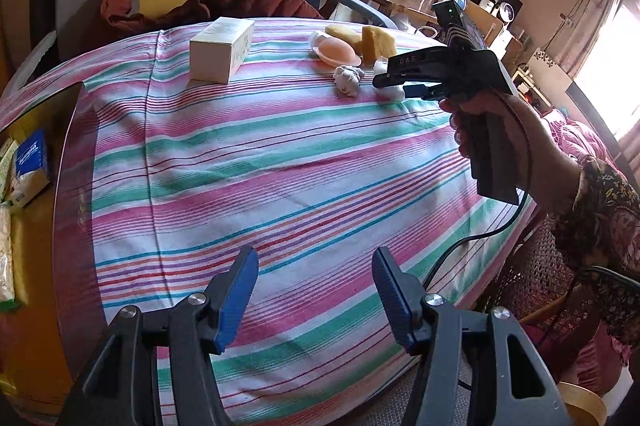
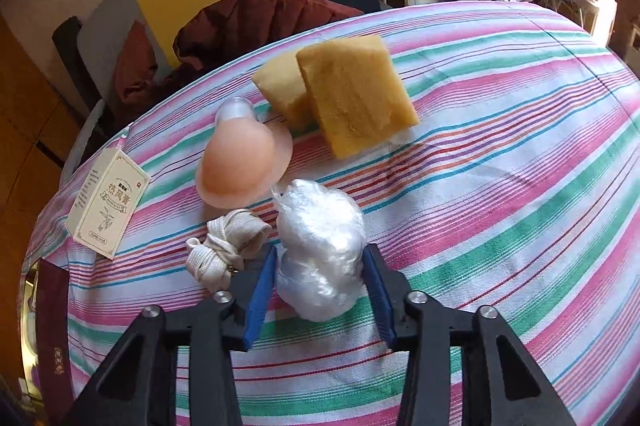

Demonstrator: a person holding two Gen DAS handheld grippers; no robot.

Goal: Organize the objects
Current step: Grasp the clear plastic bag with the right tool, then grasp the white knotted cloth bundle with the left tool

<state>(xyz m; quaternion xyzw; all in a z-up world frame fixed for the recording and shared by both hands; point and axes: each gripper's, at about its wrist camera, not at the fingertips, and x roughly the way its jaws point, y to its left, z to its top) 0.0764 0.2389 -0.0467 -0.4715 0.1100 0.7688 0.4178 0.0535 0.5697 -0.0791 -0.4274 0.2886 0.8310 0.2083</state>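
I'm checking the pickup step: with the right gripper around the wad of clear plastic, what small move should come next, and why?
Probably a short straight lift. The right gripper has its blue pads on both sides of the plastic wad, which still rests on the striped cloth. The knotted cloth strap lies right beside the left pad, so rising clears it better than dragging sideways. The left gripper is open and empty.

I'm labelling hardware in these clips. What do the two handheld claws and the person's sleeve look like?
Both claws, left and right, have black plastic frames with silver pivot bolts and blue ribbed pads. Seen from the left wrist view, the right claw has a black pistol handle, white lettering on its side and a black cable trailing from it. The sleeve is dark with a floral print.
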